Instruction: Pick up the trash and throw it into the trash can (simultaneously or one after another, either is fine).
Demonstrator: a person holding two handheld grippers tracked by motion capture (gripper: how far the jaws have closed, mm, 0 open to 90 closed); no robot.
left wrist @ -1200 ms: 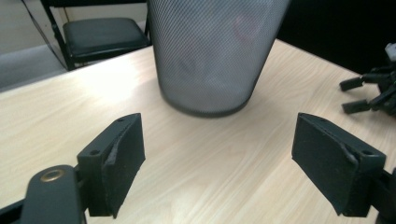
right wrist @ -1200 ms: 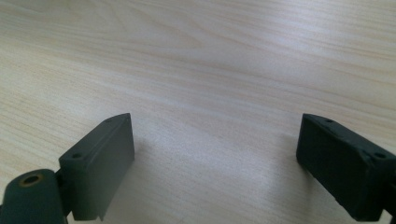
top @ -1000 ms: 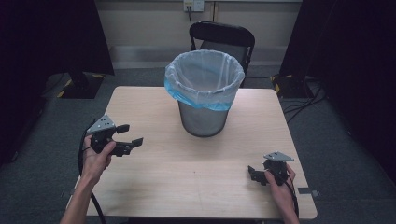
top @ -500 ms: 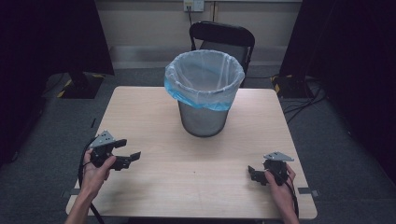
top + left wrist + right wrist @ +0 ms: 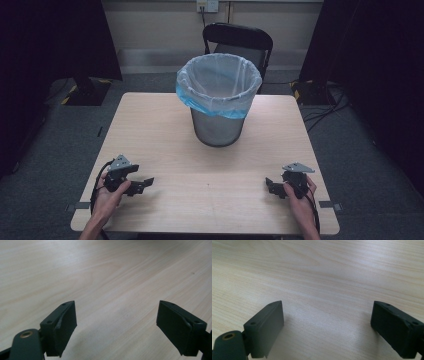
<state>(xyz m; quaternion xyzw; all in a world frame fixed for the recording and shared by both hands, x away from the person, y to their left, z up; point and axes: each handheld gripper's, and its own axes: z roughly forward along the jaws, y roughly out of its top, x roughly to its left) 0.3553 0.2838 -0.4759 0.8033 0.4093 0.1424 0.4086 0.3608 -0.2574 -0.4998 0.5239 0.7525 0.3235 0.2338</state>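
A grey mesh waste bin [image 5: 218, 102] lined with a pale blue bag stands at the middle back of the wooden table [image 5: 150, 125]. My left gripper [image 5: 142, 183] rests low at the table's front left, held by a hand, its jaws wide apart and pointing right. In the left gripper view the gripper [image 5: 116, 325] is open over bare wood. My right gripper [image 5: 270, 186] sits at the front right, pointing left. In the right gripper view that gripper [image 5: 327, 327] also stands open with nothing between its fingers.
A black folding chair [image 5: 237, 42] stands behind the table, close to the bin. Dark curtains hang on both sides, and cables [image 5: 325, 107] lie on the carpet at the right. The table's front edge is just below both hands.
My left gripper has come down and back toward the front left edge of the table. The right gripper has stayed in place.
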